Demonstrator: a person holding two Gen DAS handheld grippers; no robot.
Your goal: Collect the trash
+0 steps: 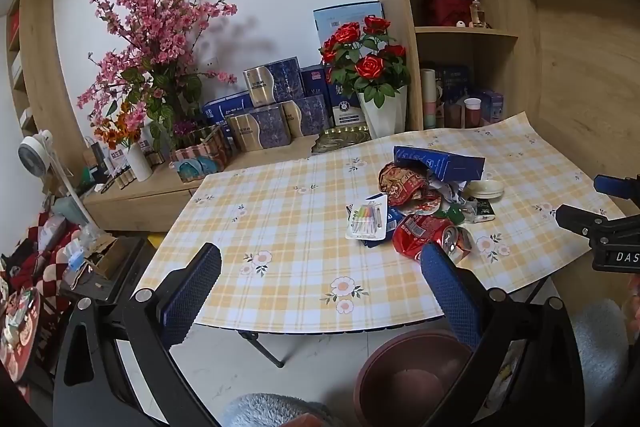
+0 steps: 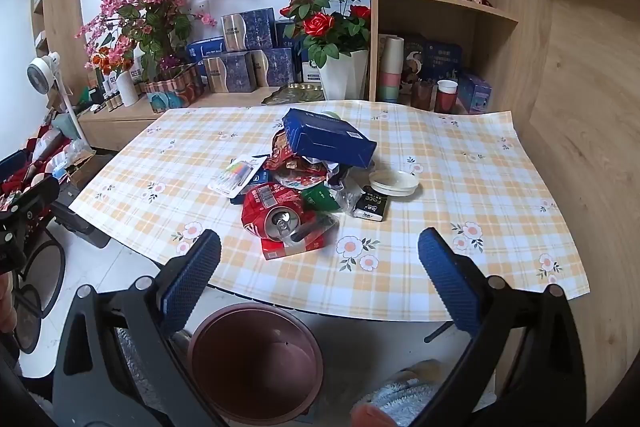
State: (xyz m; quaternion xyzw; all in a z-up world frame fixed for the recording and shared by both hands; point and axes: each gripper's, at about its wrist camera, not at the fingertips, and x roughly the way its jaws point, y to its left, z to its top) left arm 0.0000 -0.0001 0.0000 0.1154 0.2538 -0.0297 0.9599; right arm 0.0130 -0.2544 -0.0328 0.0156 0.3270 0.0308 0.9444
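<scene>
Both grippers' textured blue fingers (image 2: 192, 275) spread wide above a crumpled, probably aluminium can (image 2: 276, 213).

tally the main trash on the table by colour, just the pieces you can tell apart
red: 2, crushed can and red box
blue: 1, blue box
white: 1, stack of lids
black: 1, tissue pack
total: 5
</scene>
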